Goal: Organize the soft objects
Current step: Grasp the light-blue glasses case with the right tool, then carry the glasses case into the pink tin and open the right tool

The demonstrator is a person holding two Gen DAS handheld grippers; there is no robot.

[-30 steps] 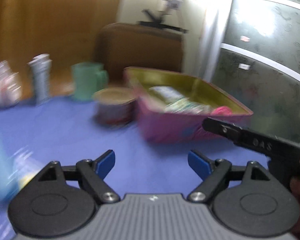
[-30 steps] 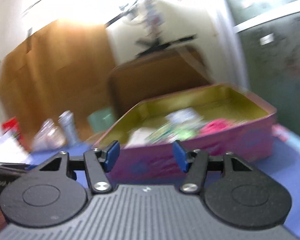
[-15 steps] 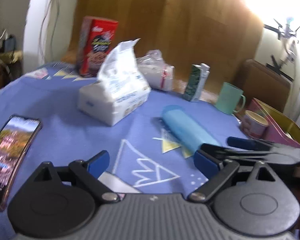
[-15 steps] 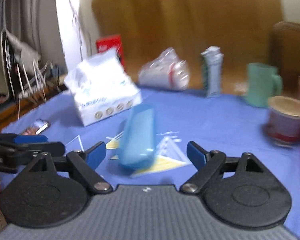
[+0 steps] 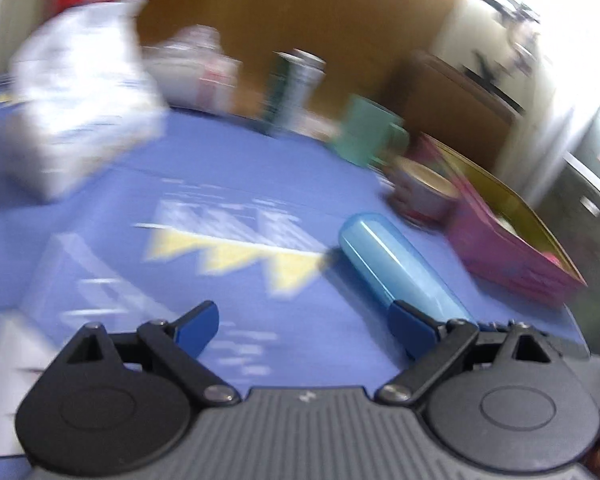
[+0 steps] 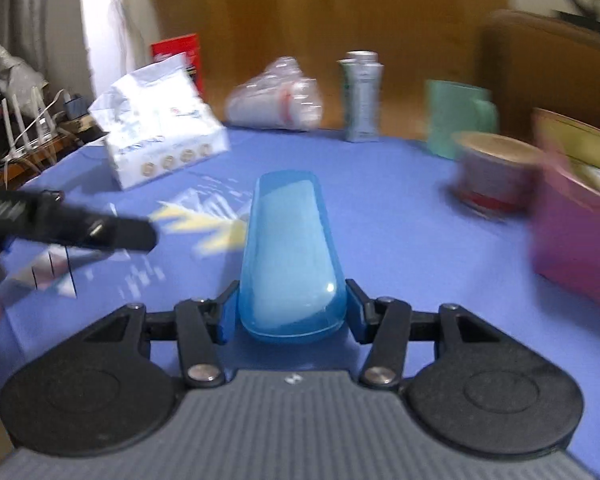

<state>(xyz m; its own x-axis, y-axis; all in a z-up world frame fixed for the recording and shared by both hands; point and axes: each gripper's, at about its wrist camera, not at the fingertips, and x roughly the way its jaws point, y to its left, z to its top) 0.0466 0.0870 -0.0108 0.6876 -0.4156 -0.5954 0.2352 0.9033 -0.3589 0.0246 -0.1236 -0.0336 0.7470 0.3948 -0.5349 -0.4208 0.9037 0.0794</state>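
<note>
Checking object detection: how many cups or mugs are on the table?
2. The green mug stands at the back right. The red-banded cup stands just in front of it, beside the pink tin. Blur and the tin may hide others.

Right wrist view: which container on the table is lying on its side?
The blue oblong case, flat on the blue tablecloth between the right gripper's fingers. The green mug, carton and tub stand upright.
</note>
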